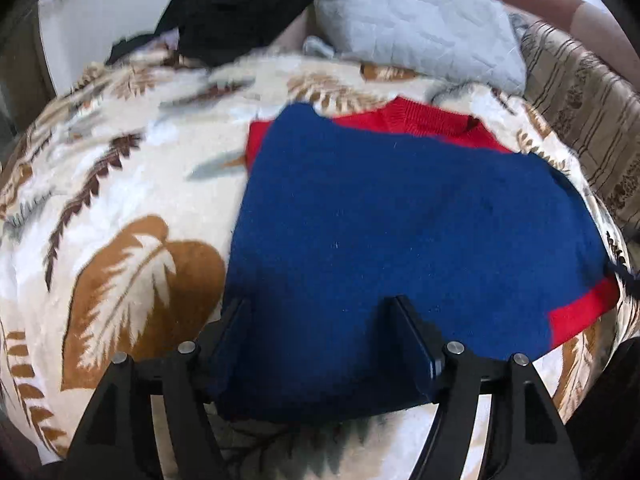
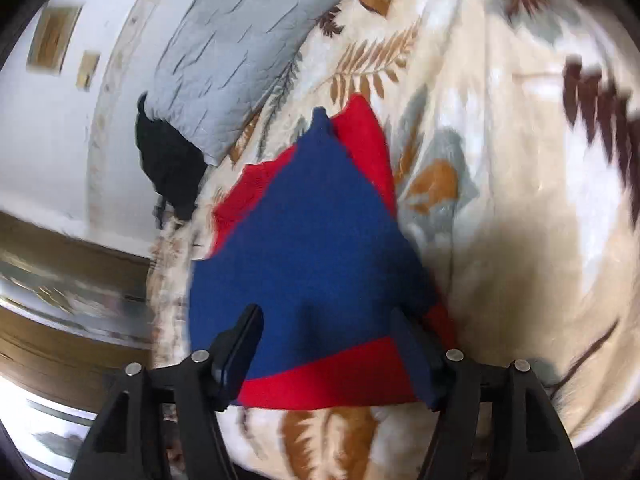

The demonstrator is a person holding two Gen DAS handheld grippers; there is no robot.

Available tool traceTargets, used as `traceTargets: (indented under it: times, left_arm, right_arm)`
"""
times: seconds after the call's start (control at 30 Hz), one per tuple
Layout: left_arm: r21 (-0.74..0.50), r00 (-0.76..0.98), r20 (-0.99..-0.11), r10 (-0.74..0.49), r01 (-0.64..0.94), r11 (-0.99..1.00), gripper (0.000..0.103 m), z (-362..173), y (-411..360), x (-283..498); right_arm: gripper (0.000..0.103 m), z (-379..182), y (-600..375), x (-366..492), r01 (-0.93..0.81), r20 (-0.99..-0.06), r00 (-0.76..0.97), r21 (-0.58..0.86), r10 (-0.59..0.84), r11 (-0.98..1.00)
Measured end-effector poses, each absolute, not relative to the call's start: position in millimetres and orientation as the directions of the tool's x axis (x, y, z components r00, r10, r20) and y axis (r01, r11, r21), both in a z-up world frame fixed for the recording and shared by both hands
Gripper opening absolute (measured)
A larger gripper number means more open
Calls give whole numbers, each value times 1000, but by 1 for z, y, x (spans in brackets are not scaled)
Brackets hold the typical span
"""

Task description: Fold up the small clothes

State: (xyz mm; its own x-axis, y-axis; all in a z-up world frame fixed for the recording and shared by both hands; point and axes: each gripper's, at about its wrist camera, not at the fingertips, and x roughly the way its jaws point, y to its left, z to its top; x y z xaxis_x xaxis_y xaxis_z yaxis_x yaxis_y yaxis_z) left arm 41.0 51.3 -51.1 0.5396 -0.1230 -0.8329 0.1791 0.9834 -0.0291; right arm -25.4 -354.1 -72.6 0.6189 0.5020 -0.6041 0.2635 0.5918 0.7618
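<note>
Black, two-fingered left claw [image 1: 320, 304]: fingers spread wide over the near edge of the sweater [image 1: 400, 220], gripping nothing that can be seen; whether the tips touch the knit is hard to judge.

Right claw [image 2: 326, 316]: likewise wide open, its fingers straddling the sweater's [image 2: 312, 240] red hem band, no cloth pinched between them.

Sweater: navy blue knit with red trim, lying partly folded on the bed blanket [image 1: 120, 200]. Red collar and shoulder show at the far edge in the left wrist view; a red strip shows at the right-hand corner.

Blanket: cream plush, printed with brown, tan and grey leaves, covering the bed under the sweater; also seen in the right wrist view [image 2: 520, 200].

Pillow [image 1: 412, 20]: pale grey, wrinkled, beyond the sweater at the head of the bed; right wrist view [image 2: 240, 48].

Black garment [image 1: 236, 8]: crumpled heap beside the pillow, well apart from the sweater; right wrist view [image 2: 168, 164].

Wall [image 2: 40, 140]: white, behind the bed.
</note>
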Motion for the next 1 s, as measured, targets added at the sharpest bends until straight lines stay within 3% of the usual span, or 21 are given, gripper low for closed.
traceTargets:
  times: [0.2, 0.3, 0.4, 0.47, 0.63, 0.8, 1.0]
  left_arm:
    - [-29, 545, -829, -123, 178, 984, 74, -54, 50, 41]
    - [-40, 553, -821, -143, 193, 980, 74, -55, 52, 39]
    - [-70, 554, -814, -174, 203, 977, 75, -53, 56, 39]
    - [-96, 559, -806, -195, 202, 975, 76, -53, 59, 39]
    - [-85, 572, -798, -189, 203, 975, 80, -54, 56, 39]
    - [-74, 587, -788, -186, 209, 975, 82, -56, 55, 37]
    - [-48, 604, -777, -177, 223, 974, 84, -57, 53, 34]
  right_arm:
    - [70, -25, -337, 15, 110, -538, 648, 766, 539, 633]
    - [70, -49, -337, 63, 123, -541, 609, 787, 581, 604]
    - [70, -90, -361, 82, 284, -618, 601, 758, 507, 587]
    - [68, -91, -372, 70, 291, -570, 649, 798, 504, 527]
    - [69, -61, -349, 26, 210, -590, 666, 736, 457, 643]
    - [69, -67, -310, -36, 125, -636, 665, 612, 392, 781]
    - [69, -79, -313, -53, 121, -617, 684, 622, 389, 774]
